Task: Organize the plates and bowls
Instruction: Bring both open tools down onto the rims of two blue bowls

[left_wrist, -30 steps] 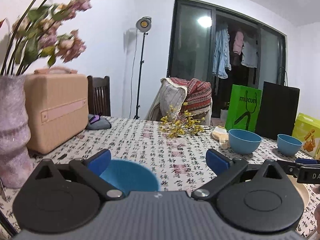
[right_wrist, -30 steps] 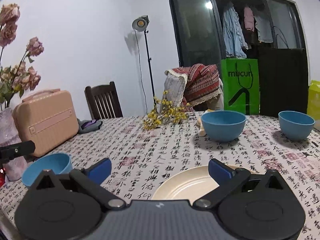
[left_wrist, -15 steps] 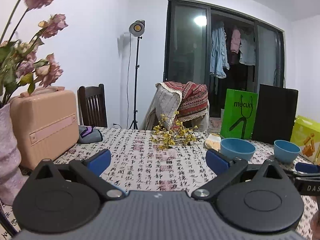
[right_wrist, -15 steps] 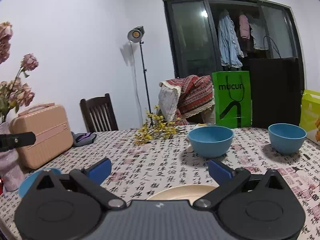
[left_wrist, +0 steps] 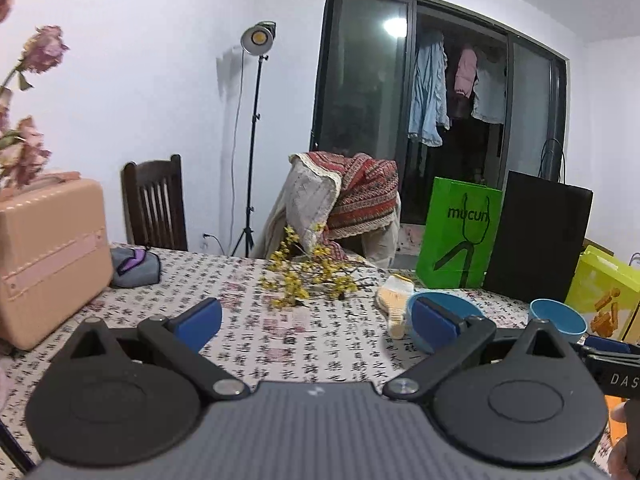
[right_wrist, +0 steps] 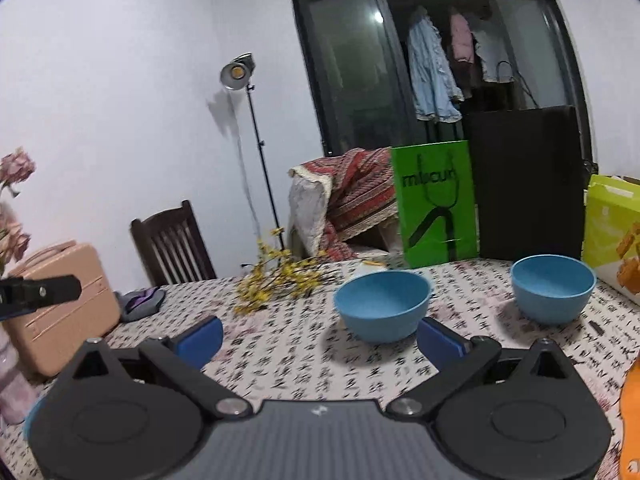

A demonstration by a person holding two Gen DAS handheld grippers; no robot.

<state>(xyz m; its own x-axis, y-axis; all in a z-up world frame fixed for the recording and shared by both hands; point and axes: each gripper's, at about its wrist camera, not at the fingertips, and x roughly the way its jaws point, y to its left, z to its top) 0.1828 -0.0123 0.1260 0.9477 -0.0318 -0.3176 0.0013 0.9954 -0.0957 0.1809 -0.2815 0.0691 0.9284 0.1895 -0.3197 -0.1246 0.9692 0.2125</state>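
On the table both wide, empty claws, left [left_wrist: 316, 316] and right [right_wrist: 320, 334], have risen past the near dishes toward two far bowls [right_wrist: 383, 305], likely next to stack.

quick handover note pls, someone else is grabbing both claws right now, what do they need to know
Left claw: open, empty, above the table.
Right claw: open, empty, facing the near bowl.
Two blue bowls stand apart on the cloth: the near one mid-table, the far bowl to its right, by the yellow box. A blue edge shows low at the left of the right view; no plate is in view.
Done: nothing stacked.
Left: gather the bowls, find the plate.
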